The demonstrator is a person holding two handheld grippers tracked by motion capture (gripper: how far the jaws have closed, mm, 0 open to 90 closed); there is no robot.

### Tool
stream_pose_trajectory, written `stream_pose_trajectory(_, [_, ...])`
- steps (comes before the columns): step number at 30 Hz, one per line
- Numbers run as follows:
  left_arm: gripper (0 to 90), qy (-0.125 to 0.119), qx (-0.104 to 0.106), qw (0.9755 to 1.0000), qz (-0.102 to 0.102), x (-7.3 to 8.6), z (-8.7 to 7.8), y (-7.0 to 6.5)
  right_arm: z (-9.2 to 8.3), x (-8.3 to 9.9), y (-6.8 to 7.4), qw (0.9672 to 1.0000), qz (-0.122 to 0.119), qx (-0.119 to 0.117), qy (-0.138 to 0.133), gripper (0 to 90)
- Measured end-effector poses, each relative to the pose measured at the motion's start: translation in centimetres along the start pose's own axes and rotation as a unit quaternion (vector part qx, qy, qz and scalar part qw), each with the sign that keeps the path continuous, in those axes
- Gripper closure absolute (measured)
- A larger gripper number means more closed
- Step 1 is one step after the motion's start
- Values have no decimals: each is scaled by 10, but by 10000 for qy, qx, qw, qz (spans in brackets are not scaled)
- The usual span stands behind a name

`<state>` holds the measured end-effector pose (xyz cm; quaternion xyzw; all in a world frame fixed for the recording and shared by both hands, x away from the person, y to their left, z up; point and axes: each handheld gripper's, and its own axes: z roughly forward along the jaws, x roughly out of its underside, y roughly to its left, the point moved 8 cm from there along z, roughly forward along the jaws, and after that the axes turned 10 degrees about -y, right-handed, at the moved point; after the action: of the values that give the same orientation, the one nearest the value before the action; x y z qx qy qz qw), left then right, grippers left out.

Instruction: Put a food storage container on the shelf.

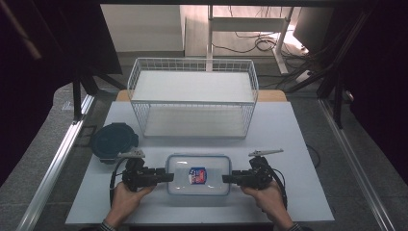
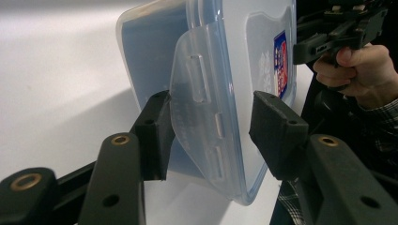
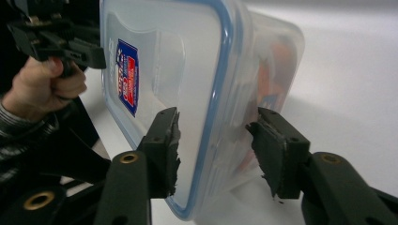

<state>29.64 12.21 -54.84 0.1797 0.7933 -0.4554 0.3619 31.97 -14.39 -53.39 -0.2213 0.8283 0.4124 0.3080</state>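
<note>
**Ana:** Hands at the bottom edge from the high view, and the left gripper (image 1: 168, 177) and right gripper (image 1: 226, 179) are each clamped on one short end of the container (image 1: 211, 168), near the front of the table (image 1: 288, 134).

**Ben:** It's a clear tub with a blue-rimmed lid and a label in the middle. I'd say keep both ends level and rise together.

**Ana:** Left gripper view now. The left gripper (image 2: 209, 136) has base and lid sandwiched between its pads, right over the latch flap (image 2: 197, 93).

**Ben:** That flap could flex, so squeeze firmly but don't crush it.

**Ana:** Right gripper view. The right gripper (image 3: 216, 150) grips the far end the same way, one pad on the lid, one under the base.

**Ben:** The label (image 3: 127, 75) is red and blue. Something orange shows through the wall, but I can't make it out.
</note>
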Motion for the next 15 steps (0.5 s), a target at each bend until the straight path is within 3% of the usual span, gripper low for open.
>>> stream_pose_trajectory(5, [517, -26, -185, 9997, 182, -1, 0, -3, -2, -3, 1, 9999, -105, 60, -53, 519])
stream_pose_trajectory(10, [515, -110, -237, 9995, 189, -6, 1, -4, -3, -8, 1, 9996, -197, 121, -184, 519])
stream_pose_trajectory(15, [515, -283, -278, 9985, 385, -26, -5, -8, -6, -26, 6, 9981, -458, 93, -409, 519])
